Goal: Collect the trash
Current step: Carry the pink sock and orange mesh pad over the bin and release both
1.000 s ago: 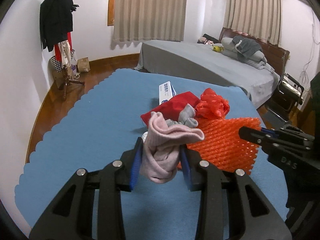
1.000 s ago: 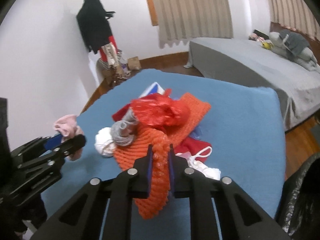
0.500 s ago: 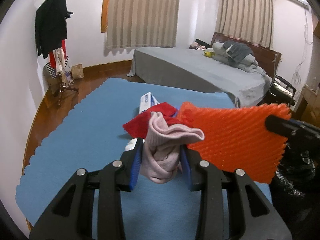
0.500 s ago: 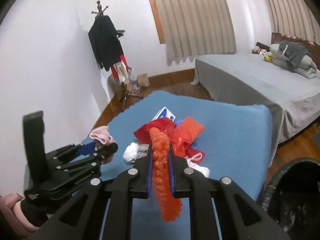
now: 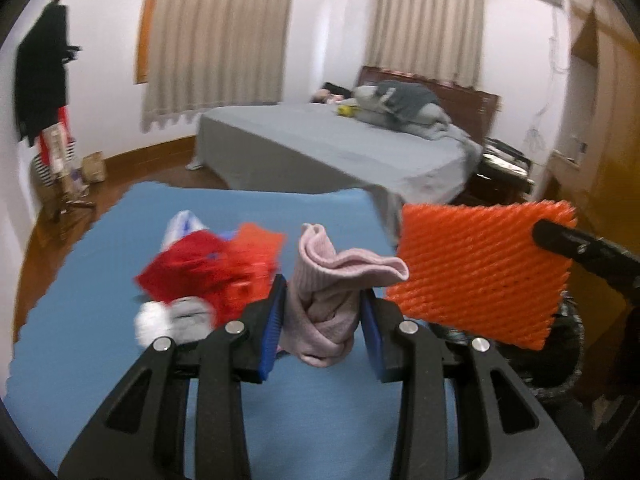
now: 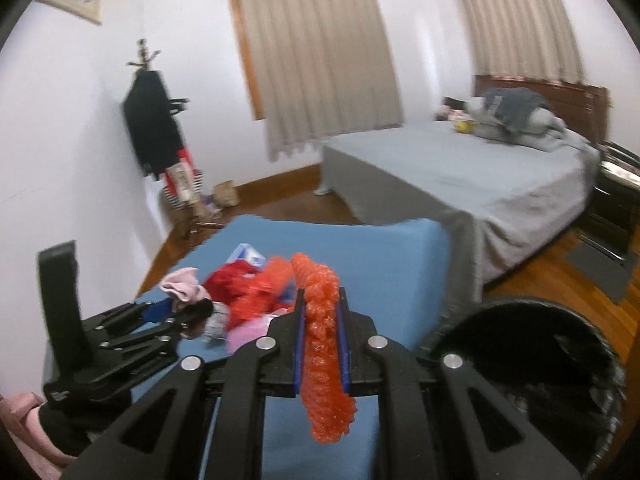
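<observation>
My left gripper [image 5: 323,312] is shut on a pink sock [image 5: 328,300] and holds it above the blue table [image 5: 100,344]. My right gripper [image 6: 320,320] is shut on an orange foam net [image 6: 322,344], lifted off the table; the net also shows in the left wrist view [image 5: 476,272] at right. A pile of trash [image 5: 208,268] with red and orange pieces, a grey sock and a white ball lies on the table. A black trash bin [image 6: 540,380] stands at the table's right edge, below and right of the net.
A grey bed [image 6: 460,172] stands beyond the table. A coat rack [image 6: 156,140] with dark clothes stands at the left wall. A white and blue box [image 5: 182,224] lies behind the pile. Wooden floor surrounds the table.
My right gripper has lifted the orange net off the pile and carried it right toward the bin. My left gripper still holds the pink sock, and its view has swung right.
</observation>
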A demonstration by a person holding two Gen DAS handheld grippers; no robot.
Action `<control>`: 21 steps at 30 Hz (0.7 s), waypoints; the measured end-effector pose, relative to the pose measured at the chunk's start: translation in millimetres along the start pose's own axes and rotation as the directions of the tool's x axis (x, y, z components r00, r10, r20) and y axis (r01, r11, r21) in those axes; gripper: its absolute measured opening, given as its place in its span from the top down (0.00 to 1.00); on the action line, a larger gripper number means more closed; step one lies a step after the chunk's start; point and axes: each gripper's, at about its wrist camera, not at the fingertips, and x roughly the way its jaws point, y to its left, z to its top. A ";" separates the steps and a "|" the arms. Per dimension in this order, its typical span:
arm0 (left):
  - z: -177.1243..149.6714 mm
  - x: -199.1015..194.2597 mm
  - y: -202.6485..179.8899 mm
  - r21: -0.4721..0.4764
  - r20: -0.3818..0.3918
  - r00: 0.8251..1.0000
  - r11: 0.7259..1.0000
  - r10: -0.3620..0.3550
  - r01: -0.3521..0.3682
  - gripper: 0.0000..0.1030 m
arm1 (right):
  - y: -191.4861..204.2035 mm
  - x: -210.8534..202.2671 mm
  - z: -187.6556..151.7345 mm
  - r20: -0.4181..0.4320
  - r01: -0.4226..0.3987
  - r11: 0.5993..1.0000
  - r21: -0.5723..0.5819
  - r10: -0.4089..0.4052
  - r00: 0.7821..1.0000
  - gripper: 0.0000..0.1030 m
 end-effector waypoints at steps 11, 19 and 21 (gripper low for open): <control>-0.6 46.3 -106.7 0.093 -0.034 0.974 0.969 -0.225 0.228 0.67 | -99.0 -14.4 -29.3 -0.055 0.240 0.962 0.127 -0.235 0.970 0.87; -4.2 98.1 -175.2 0.113 -0.107 0.927 0.922 -0.359 0.370 0.65 | -151.0 -22.4 -66.0 -0.115 0.354 0.915 0.193 -0.338 0.934 0.87; -9.4 110.5 -188.2 0.117 -0.130 0.915 0.910 -0.383 0.398 0.62 | -161.1 -24.6 -76.3 -0.131 0.375 0.904 0.204 -0.354 0.926 0.83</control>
